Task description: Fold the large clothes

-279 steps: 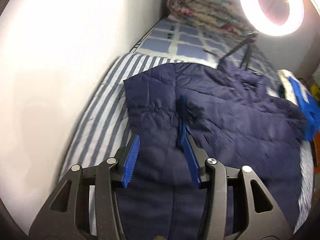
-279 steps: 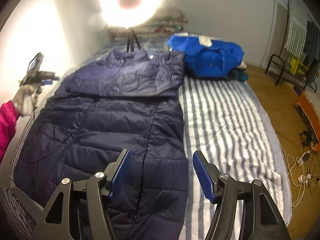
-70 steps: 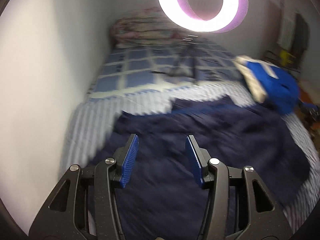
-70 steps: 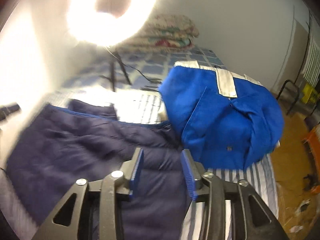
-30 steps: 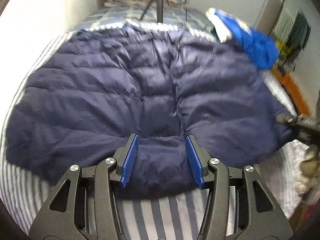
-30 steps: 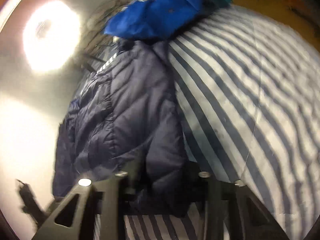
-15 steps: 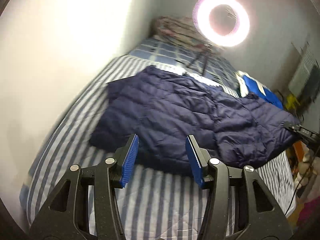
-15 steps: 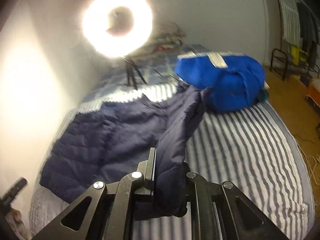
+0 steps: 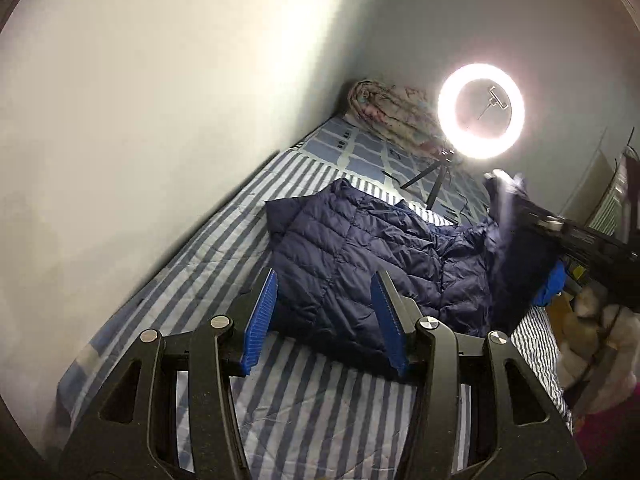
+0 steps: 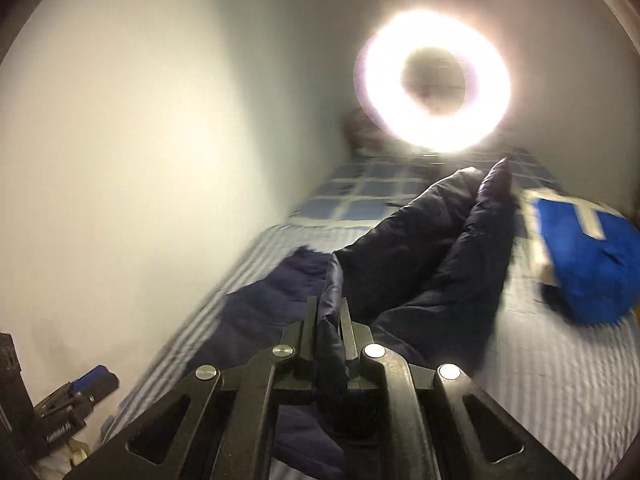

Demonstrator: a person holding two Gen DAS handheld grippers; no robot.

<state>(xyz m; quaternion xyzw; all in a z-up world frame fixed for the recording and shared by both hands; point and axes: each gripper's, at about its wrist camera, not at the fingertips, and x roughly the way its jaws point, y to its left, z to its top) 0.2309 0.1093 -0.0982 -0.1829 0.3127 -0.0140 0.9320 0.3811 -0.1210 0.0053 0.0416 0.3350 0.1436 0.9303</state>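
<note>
A navy quilted down jacket (image 9: 352, 248) lies on the striped bed (image 9: 200, 264). My left gripper (image 9: 324, 316) is open and empty, held above the jacket's near edge. My right gripper (image 10: 329, 312) is shut on the jacket's edge (image 10: 332, 280) and holds that side lifted off the bed, so the cloth hangs from it. In the left wrist view the right gripper (image 9: 552, 224) shows at the right with the lifted part of the jacket (image 9: 516, 264). In the right wrist view the left gripper (image 10: 80, 396) shows at the bottom left.
A lit ring light (image 9: 480, 110) on a tripod stands on the bed behind the jacket. A folded floral quilt (image 9: 388, 116) lies at the head. A blue garment (image 10: 584, 264) sits at the right. A wall (image 9: 160, 120) runs along the left side.
My right gripper, shut on the jacket's edge, has raised it higher and towards the wall. My left gripper has stayed open and pulled back a little.
</note>
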